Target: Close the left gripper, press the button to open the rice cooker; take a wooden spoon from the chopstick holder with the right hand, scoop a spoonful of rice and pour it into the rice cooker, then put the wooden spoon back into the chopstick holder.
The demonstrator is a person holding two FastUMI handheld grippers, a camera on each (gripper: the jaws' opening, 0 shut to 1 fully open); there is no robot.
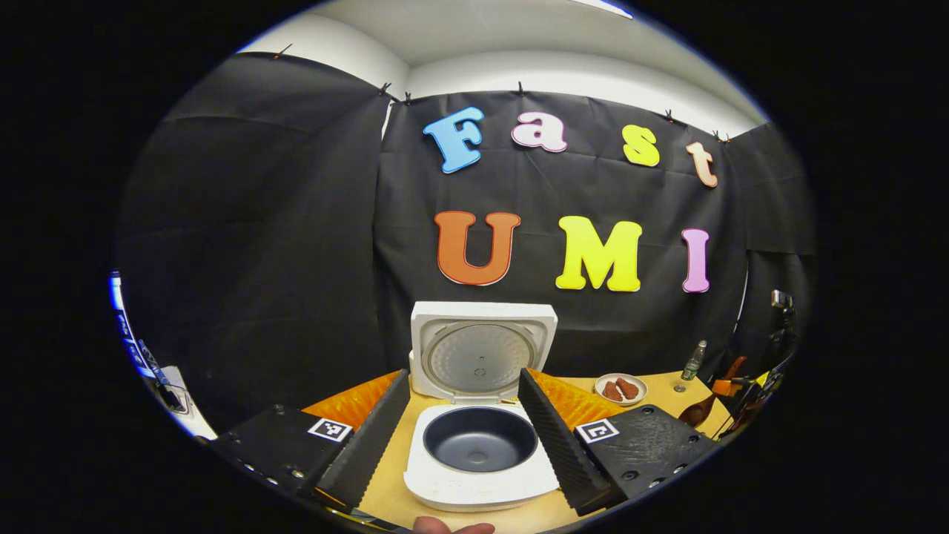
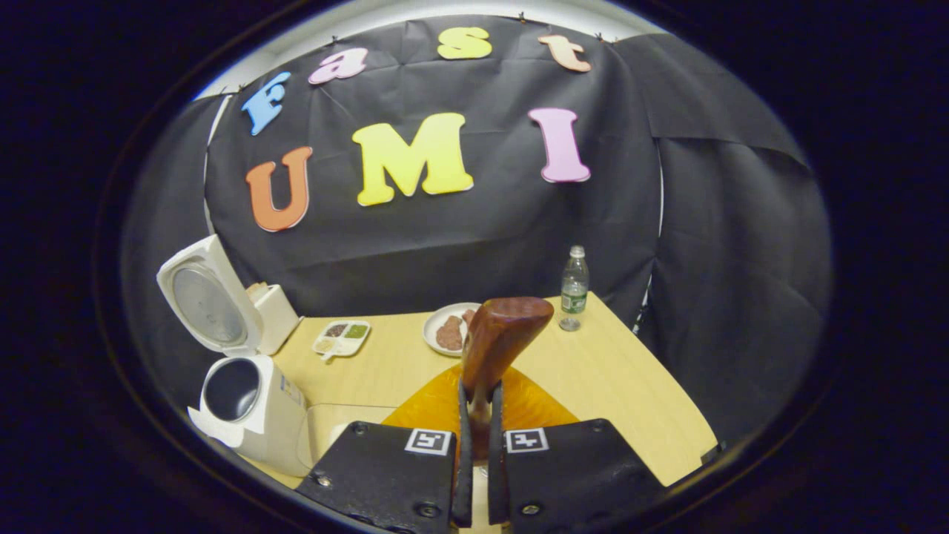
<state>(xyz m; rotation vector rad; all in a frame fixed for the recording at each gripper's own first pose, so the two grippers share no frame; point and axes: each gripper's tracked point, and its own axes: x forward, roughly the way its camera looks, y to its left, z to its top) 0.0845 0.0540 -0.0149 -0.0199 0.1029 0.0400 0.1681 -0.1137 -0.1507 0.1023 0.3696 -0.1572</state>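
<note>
Your left gripper (image 1: pixel 463 437) hovers with its jaws wide, the open rice cooker (image 1: pixel 478 437) sitting on the desk (image 1: pixel 660 389) right between them. Your right gripper (image 2: pixel 475 426) has its jaws clamped narrow on the wooden spoon (image 2: pixel 497 345), bowl standing up ahead of them.

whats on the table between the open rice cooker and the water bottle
In the right gripper view, between the rice cooker and the water bottle lie a divided dish, then a round plate, with the wooden spoon raised in front.
</note>
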